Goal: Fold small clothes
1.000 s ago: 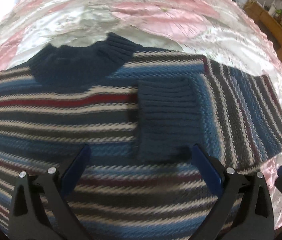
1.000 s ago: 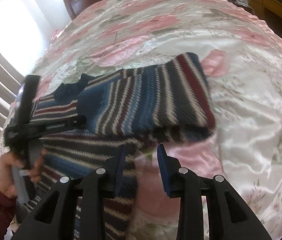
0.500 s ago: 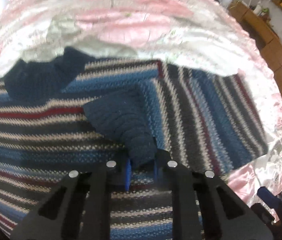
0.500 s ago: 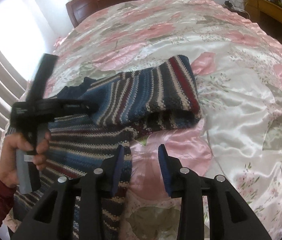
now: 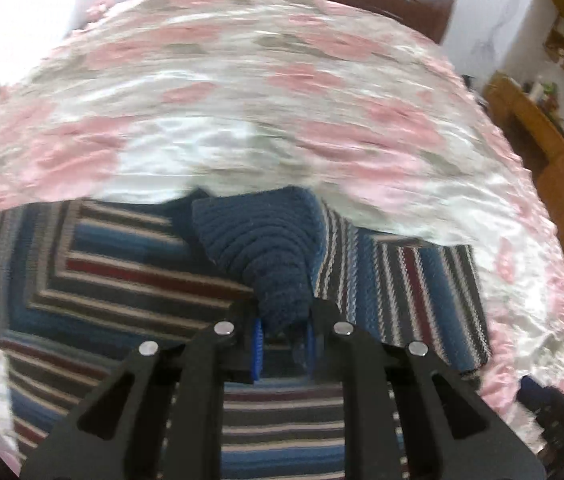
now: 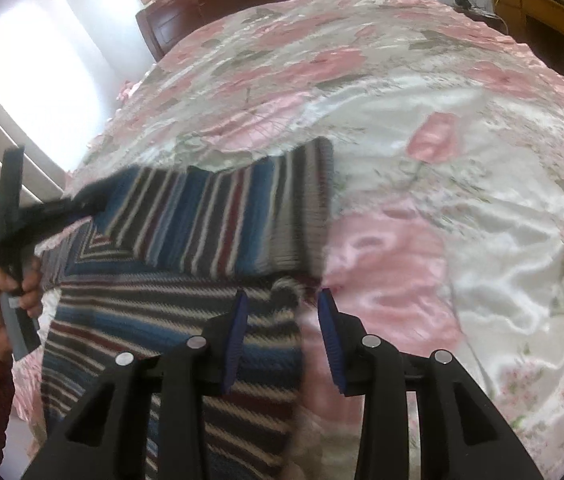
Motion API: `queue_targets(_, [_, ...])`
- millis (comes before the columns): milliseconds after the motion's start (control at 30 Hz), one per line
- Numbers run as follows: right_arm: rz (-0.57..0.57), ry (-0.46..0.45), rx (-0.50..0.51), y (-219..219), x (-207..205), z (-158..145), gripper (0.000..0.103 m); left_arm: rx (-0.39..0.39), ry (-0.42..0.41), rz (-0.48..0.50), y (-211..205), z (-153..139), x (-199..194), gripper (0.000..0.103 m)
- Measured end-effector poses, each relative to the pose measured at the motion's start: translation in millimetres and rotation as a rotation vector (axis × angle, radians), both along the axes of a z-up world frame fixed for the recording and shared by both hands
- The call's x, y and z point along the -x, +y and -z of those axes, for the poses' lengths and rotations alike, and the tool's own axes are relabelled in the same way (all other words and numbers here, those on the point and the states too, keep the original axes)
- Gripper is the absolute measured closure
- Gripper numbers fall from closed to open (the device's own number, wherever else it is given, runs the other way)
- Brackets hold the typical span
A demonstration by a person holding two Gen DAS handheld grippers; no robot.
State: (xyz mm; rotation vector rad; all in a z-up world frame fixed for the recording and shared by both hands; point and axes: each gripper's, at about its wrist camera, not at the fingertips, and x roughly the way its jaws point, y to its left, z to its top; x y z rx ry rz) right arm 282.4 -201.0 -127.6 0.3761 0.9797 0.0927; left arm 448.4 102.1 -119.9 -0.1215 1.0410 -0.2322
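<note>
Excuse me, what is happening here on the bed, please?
A person is folding a small striped knitted sweater on a bed with a pink floral satin cover, using two hand-held grippers. The left gripper is shut on the sweater's dark blue ribbed cuff and holds that sleeve raised over the sweater's body. The right gripper is open, holds nothing, and hovers at the sweater's edge. The fold is not finished.

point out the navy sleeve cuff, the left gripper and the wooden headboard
navy sleeve cuff [image 5: 265, 248], left wrist view, ribbed middle
left gripper [image 5: 284, 340], left wrist view, between its fingertips
wooden headboard [image 6: 169, 28], right wrist view, front panel
</note>
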Motion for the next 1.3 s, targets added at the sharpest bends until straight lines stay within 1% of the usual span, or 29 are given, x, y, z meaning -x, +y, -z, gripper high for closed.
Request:
queue_targets(67, [-0.012, 0.004, -0.023, 7, -13, 1, 0.065, -0.019, 0.016, -0.027, 26, 6, -4, 0.089])
queue_targets(167, [-0.037, 0.023, -0.008, 26, -42, 11, 0.065, -0.039, 0.055, -0.045, 50, 21, -9, 0.089])
queue_targets(267, [-0.031, 0.075, -0.059, 34, -65, 31, 0.065, -0.035, 0.093, -0.049, 63, 39, -7, 0.089])
queue_targets(333, [-0.018, 0.091, -0.049, 37, -74, 41, 0.065, -0.042, 0.12, -0.044, 63, 55, -8, 0.088])
queue_targets(400, [0.0, 0.111, -0.041, 37, -78, 49, 0.065, -0.063, 0.13, -0.048, 65, 67, -4, 0.088])
queue_targets(467, [0.011, 0.139, -0.029, 34, -80, 59, 0.067, -0.105, 0.139, -0.06, 71, 79, -6, 0.081])
queue_targets(500, [0.014, 0.152, -0.016, 32, -81, 63, 0.067, -0.107, 0.146, -0.067, 74, 82, -6, 0.079])
queue_targets(567, [0.012, 0.161, -0.022, 30, -78, 71, 0.067, -0.091, 0.152, -0.089, 87, 86, -6, 0.068])
queue_targets(600, [0.011, 0.16, -0.029, 28, -77, 72, 0.067, -0.078, 0.154, -0.096, 93, 85, -5, 0.065])
queue_targets(633, [0.01, 0.159, -0.032, 26, -75, 70, 0.067, -0.073, 0.156, -0.104, 97, 83, -4, 0.06])
queue_targets(667, [0.01, 0.155, -0.031, 25, -73, 66, 0.067, -0.063, 0.158, -0.114, 102, 79, -2, 0.059])
queue_targets(733, [0.001, 0.134, -0.014, 28, -68, 51, 0.064, -0.018, 0.151, -0.14, 112, 64, 4, 0.059])
queue_targets(767, [-0.008, 0.118, -0.007, 31, -66, 43, 0.063, 0.001, 0.128, -0.146, 114, 53, 8, 0.059])
queue_targets(800, [-0.022, 0.098, -0.008, 36, -67, 34, 0.06, -0.014, 0.086, -0.157, 114, 39, 12, 0.059])
queue_targets(867, [-0.057, 0.065, -0.015, 46, -66, 20, 0.059, -0.035, 0.011, -0.171, 112, 18, 18, 0.059])
queue_targets(967, [-0.095, 0.049, -0.019, 62, -71, 13, 0.057, -0.01, -0.013, -0.138, 96, 5, 17, 0.059])
queue_targets(1033, [-0.098, 0.067, -0.016, 68, -77, 20, 0.057, -0.02, -0.002, -0.105, 82, 11, 13, 0.059])
queue_targets(1133, [-0.072, 0.128, -0.047, 66, -82, 40, 0.057, -0.029, 0.072, -0.069, 63, 42, 5, 0.059])
queue_targets(1200, [-0.064, 0.151, -0.045, 64, -83, 51, 0.057, -0.036, 0.109, -0.061, 61, 61, -1, 0.059])
queue_targets(1267, [-0.063, 0.163, -0.048, 63, -82, 60, 0.057, -0.075, 0.136, -0.075, 61, 79, -5, 0.059])
queue_targets(1300, [-0.063, 0.167, -0.049, 62, -83, 64, 0.057, -0.08, 0.153, -0.08, 62, 87, -7, 0.059])
